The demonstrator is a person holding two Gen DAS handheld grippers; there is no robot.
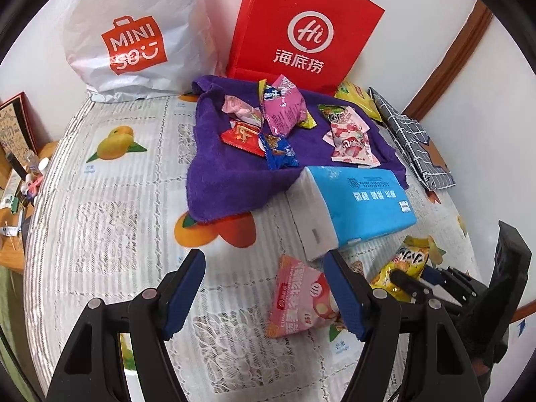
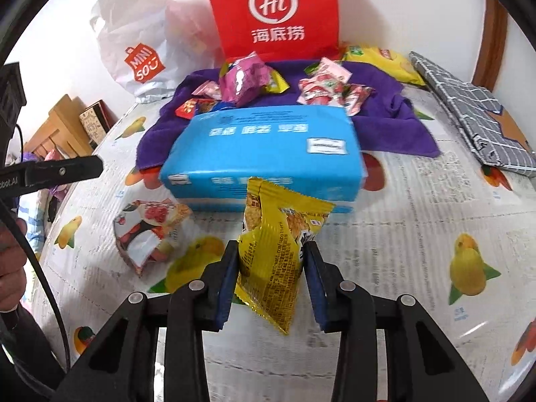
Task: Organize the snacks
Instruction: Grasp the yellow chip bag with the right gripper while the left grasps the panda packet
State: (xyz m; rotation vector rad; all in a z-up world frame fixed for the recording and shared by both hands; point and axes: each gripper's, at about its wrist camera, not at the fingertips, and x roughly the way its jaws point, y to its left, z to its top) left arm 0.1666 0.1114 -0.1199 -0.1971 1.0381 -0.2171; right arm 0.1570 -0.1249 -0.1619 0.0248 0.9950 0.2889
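A yellow snack packet [image 2: 274, 254] sits pinched between the pads of the right gripper [image 2: 271, 268], lifted just above the fruit-print tablecloth [image 2: 418, 234] in front of a blue tissue pack [image 2: 268, 154]. The left gripper [image 1: 264, 288] hovers with its jaws apart and nothing between them; a pink snack packet [image 1: 298, 301] lies on the cloth just past its right finger. Behind the tissue pack, a purple towel [image 1: 234, 181] carries a heap of small sweets and snack packets [image 1: 284, 110]. A red paper bag [image 1: 301, 30] and a white shopping bag [image 1: 134, 33] stand against the wall.
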